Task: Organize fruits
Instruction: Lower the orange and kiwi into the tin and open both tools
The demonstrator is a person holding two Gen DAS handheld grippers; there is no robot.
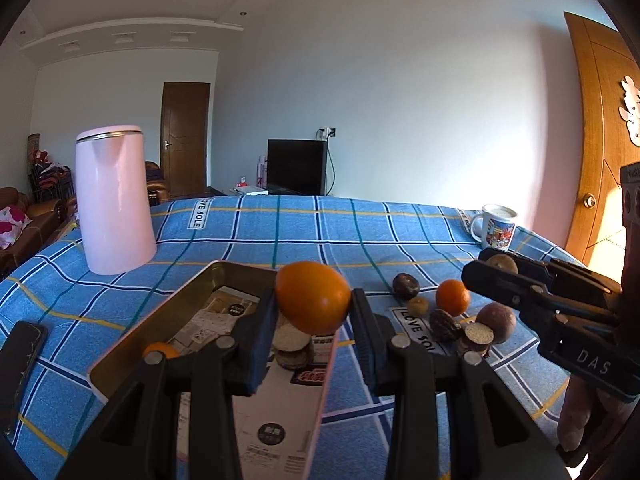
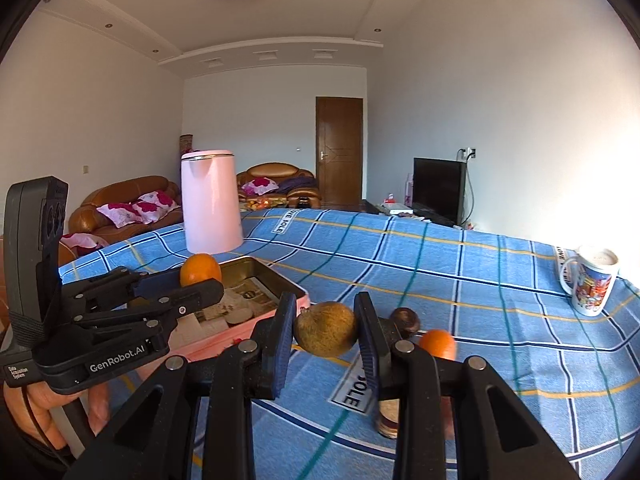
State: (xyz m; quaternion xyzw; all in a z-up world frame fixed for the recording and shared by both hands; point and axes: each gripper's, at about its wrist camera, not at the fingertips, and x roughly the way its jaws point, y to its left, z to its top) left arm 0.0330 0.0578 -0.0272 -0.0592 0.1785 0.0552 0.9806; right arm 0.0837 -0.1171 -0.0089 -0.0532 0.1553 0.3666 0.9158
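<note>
My left gripper [image 1: 313, 304] is shut on a large orange [image 1: 313, 297] and holds it above the open pink tin box [image 1: 224, 276]; it also shows in the right wrist view [image 2: 200, 270]. The box holds paper, a small orange [image 1: 161, 349] and round brown pieces [image 1: 291, 346]. My right gripper [image 2: 325, 330] is shut on a brown-yellow kiwi-like fruit [image 2: 326, 329] above the blue checked cloth [image 2: 460, 280]. In the left wrist view this gripper [image 1: 500, 266] comes in from the right. A small orange [image 1: 453, 298], dark passion fruits [image 1: 405, 286] and other small fruits lie on the cloth.
A tall pink kettle [image 1: 114, 200] stands at the back left. A printed mug [image 1: 496, 226] stands at the far right edge. A dark phone [image 1: 18, 364] lies at the left. Sofas, a TV and doors are behind the table.
</note>
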